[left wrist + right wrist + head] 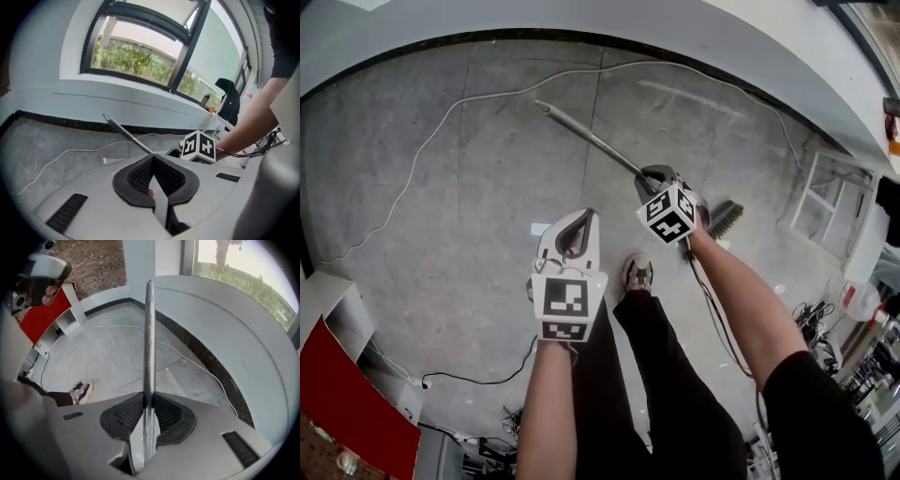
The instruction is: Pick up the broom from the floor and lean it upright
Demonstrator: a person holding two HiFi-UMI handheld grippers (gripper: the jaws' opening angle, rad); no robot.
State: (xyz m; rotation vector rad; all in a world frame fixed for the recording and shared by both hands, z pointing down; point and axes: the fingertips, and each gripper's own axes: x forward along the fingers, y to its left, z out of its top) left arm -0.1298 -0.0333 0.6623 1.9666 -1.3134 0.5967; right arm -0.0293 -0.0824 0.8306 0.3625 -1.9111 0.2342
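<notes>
The broom's metal handle point(586, 138) slants up off the grey floor, its tip toward the far wall, while its dark bristle head point(727, 220) stays low beside my right forearm. My right gripper point(657, 177) is shut on the handle near its lower part. In the right gripper view the handle point(149, 343) runs straight up between the pads of that gripper point(148, 401), which press on both its sides. My left gripper point(584, 217) hangs to the left of the broom, shut and holding nothing. In the left gripper view its pads point(153, 159) meet at the tip, with the handle point(126, 133) beyond.
A white cable point(441, 122) snakes over the floor by the curved wall with its black skirting. A white shelf with a red panel point(337, 375) stands at the left, a white frame point(825, 202) at the right. My shoe point(637, 274) and black cables point(469, 380) are below.
</notes>
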